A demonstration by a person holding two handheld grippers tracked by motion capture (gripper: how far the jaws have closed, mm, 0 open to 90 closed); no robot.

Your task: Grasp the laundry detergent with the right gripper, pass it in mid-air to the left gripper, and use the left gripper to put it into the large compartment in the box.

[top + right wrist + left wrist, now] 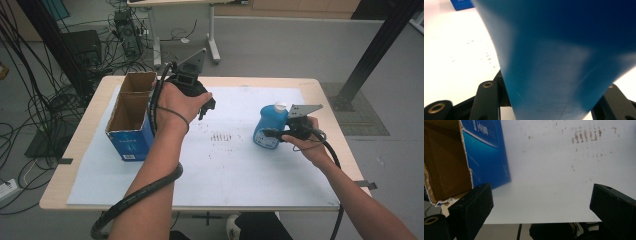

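Standing upright, blue bottle (pixel 270 128) wears white cap (pixel 280 105).

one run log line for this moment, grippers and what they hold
right gripper: shut on blue bottle | left gripper: open, nothing held, beside open box

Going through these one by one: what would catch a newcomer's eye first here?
The blue bottle with a white cap, upright at the right of the white table sheet, clamped in the right gripper; in the right gripper view its blue body sits between the jaws. Next, the open cardboard box with blue sides at the left, with the left gripper held beside it, jaws wide apart and nothing between them.
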